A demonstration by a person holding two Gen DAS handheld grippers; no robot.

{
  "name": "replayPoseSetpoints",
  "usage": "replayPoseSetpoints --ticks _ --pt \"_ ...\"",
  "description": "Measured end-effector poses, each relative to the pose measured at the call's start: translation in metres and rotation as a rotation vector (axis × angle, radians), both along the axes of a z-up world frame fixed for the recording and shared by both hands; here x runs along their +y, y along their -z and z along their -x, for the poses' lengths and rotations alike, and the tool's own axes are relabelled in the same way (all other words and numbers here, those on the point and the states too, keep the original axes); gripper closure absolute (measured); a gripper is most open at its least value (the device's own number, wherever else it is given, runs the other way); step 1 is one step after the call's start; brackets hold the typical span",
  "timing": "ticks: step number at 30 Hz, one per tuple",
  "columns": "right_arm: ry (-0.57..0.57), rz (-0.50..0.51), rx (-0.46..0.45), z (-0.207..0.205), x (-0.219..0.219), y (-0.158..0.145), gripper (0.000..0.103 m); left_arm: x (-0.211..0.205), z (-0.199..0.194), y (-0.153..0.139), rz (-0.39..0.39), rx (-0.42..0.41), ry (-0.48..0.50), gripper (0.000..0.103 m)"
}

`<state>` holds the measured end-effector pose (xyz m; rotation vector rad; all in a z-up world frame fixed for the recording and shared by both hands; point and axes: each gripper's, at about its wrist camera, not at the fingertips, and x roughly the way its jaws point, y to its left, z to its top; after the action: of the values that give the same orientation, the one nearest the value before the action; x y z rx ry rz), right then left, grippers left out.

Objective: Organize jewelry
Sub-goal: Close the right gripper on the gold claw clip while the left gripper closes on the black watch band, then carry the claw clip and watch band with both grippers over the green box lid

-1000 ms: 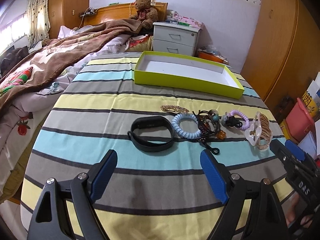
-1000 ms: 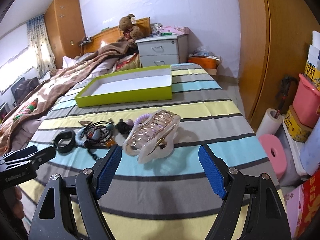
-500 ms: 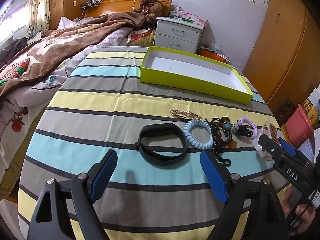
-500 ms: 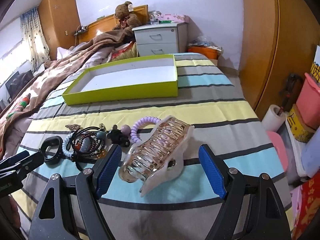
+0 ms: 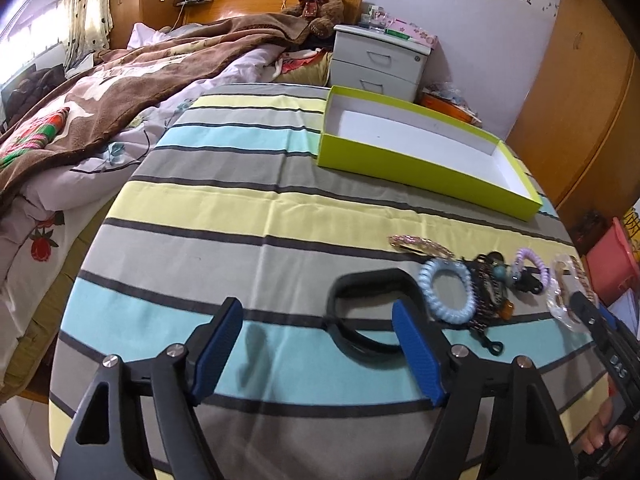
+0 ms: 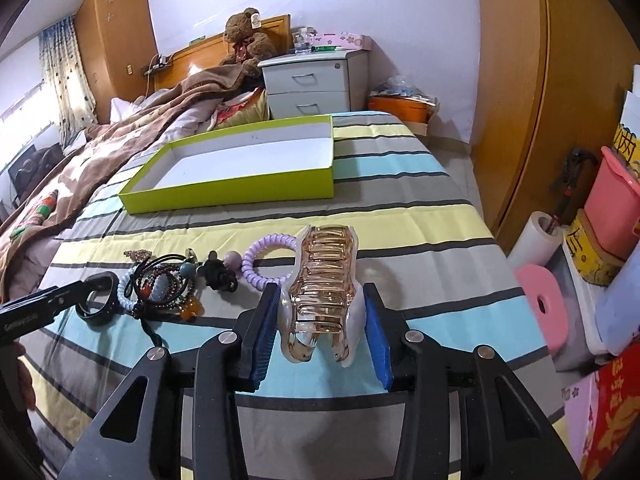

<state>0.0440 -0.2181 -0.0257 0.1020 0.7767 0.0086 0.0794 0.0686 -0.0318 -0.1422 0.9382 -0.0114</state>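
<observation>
Where the left wrist view looks down on the striped yellow, grey and blue bedcover (image 5: 248, 216), the left gripper (image 5: 316, 344) has its blue-padded jaws spread wide, having just closed a little, with nothing clamped. Its right-hand pad overlaps the black oval wristband (image 5: 360, 312) lying flat on the cloth, though contact cannot be confirmed. Just beside the band lie a pale blue spiral hair tie (image 5: 446, 294), a dark tangle of beaded bracelets (image 5: 490, 292), a lilac spiral hair tie (image 5: 530, 258) and a gold glitter hair clip (image 5: 420, 245). Further back, well apart from this row, sits an open lime-green shallow cardboard box with white inside (image 5: 420, 168).

Turning to the right wrist view, the right gripper (image 6: 322, 330) has just been closing and now grasps a translucent amber and pearl claw hair clip (image 6: 324, 284), both pads pressing on its flanks. That clip rests at the right end of the row on the bedcover.
</observation>
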Motion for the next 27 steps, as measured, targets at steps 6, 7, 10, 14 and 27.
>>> replayPoseSetpoints --ticks 6,7,10,14,27 --pt "0.012 0.001 -0.012 0.002 -0.010 -0.003 0.061 0.001 -0.009 0.011 -0.036 0.053 -0.006 0.030" --pt "0.012 0.003 -0.013 0.003 -0.010 -0.003 0.061 0.000 -0.009 0.012 -0.041 0.050 -0.004 0.030" --pt "0.012 0.003 -0.014 0.003 -0.010 -0.003 0.061 -0.004 -0.010 0.013 -0.068 0.049 0.010 0.032" --pt "0.013 0.002 -0.015 0.002 -0.011 -0.004 0.061 -0.006 -0.011 0.012 -0.082 0.043 0.013 0.040" --pt "0.011 0.006 -0.020 0.001 -0.012 -0.007 0.061 -0.020 -0.007 0.006 -0.052 0.014 0.074 0.083"
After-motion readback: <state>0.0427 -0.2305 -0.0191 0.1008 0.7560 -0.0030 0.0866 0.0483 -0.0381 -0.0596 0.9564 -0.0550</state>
